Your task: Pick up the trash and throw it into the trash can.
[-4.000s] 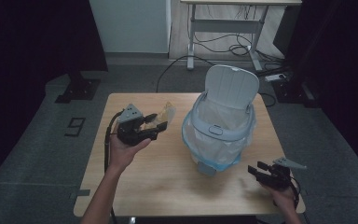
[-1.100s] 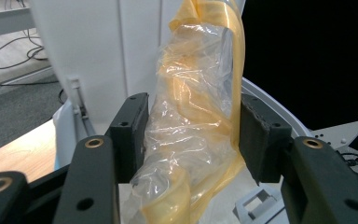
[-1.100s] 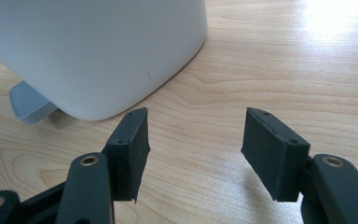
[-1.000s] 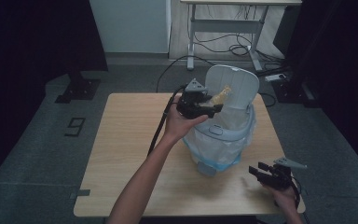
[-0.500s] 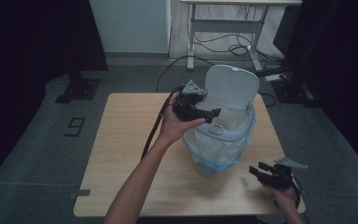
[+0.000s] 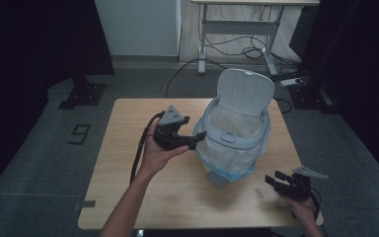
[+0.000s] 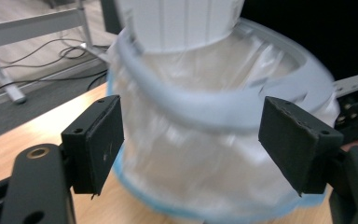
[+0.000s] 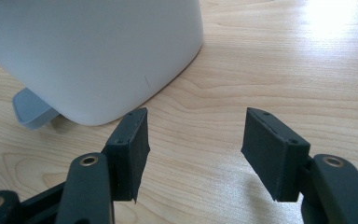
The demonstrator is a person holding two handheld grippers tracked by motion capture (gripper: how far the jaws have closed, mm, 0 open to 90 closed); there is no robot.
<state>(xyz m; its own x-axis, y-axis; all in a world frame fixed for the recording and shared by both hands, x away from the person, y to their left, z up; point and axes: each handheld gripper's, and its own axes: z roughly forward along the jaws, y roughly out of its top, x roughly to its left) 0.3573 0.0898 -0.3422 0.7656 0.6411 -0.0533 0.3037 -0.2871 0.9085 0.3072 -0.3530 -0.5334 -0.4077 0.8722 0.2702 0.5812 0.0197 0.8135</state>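
- Bin [image 6: 237,133]: stands right of centre in the high view, on the desk [image 6: 128,163], lid upright at its back. A clear liner fills the mouth; what lies inside is hard to make out through the creased plastic.
- Left hand-held gripper [image 6: 190,142]: centre of the high view, tips just beside the bin's rim. Its jaws have just been opening, then eased in a little; they stand apart with nothing between the pads. In the left gripper view the bin [image 7: 205,130] is blurred and its lid is cut off at the top edge.
- Right hand-held gripper [image 6: 275,181]: lower right of the high view, low over the desk, jaws apart and empty. In the right gripper view the bin is cut off by the upper left of the frame, showing its white wall and a blue foot [image 8: 30,109].
- Surface: pale wood desk, glare at the upper right in the right gripper view.
- Room: grey floor, dark curtains on both sides, a white table frame [image 6: 237,39] with cables behind.
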